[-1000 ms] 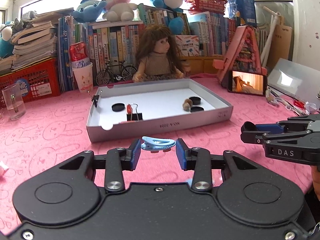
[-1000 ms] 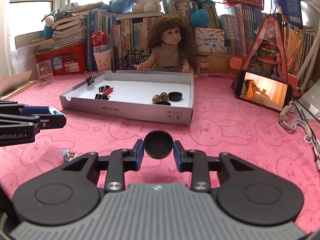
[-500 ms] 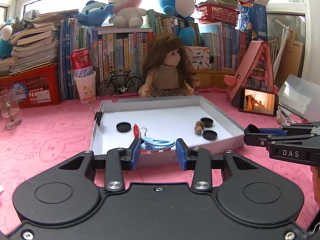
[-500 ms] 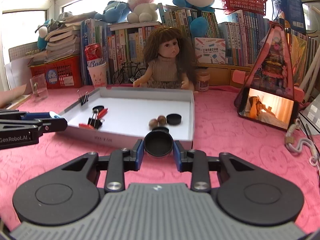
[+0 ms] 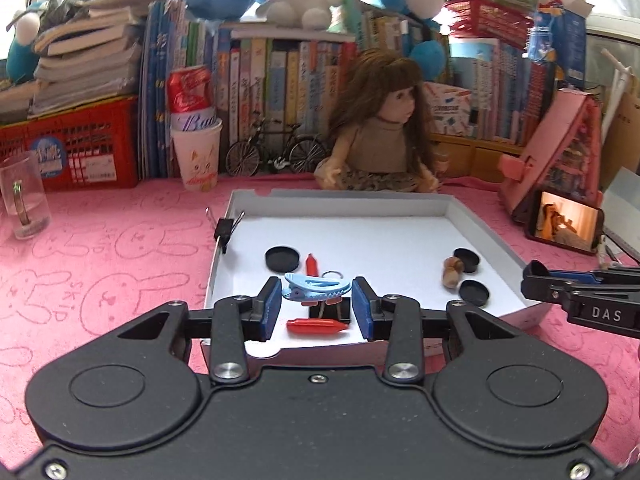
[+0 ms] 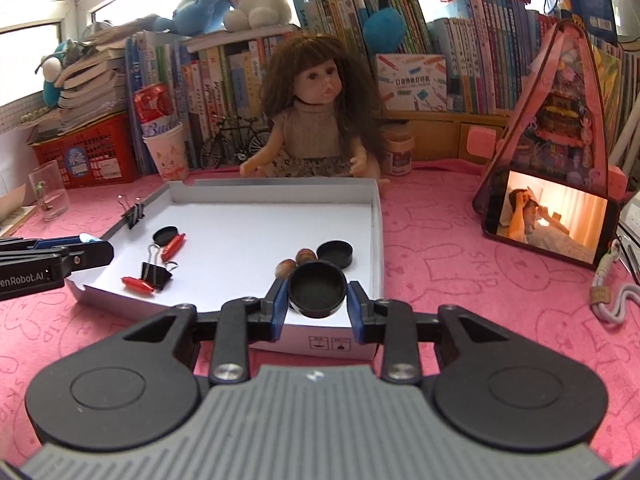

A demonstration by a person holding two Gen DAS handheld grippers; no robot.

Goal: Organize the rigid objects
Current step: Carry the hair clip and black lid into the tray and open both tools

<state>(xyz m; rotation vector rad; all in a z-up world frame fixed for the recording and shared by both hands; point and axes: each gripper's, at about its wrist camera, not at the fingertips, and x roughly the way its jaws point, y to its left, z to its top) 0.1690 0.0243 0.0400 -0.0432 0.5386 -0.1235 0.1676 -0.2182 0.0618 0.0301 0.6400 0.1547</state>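
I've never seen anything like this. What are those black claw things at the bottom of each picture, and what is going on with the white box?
No robot here: a person carries a two-fingered tool in each hand, each with a camera looking along its fingers. One picture is from the left tool, one from the right. The left hand-held gripper pinches a light blue hair clip; the right hand-held gripper pinches a round black cap. Both are held over the near edge of a shallow white box on a pink cloth. Inside the box lie more black caps, red capsule-shaped pieces, a binder clip and small brown nuts. A doll sits behind.
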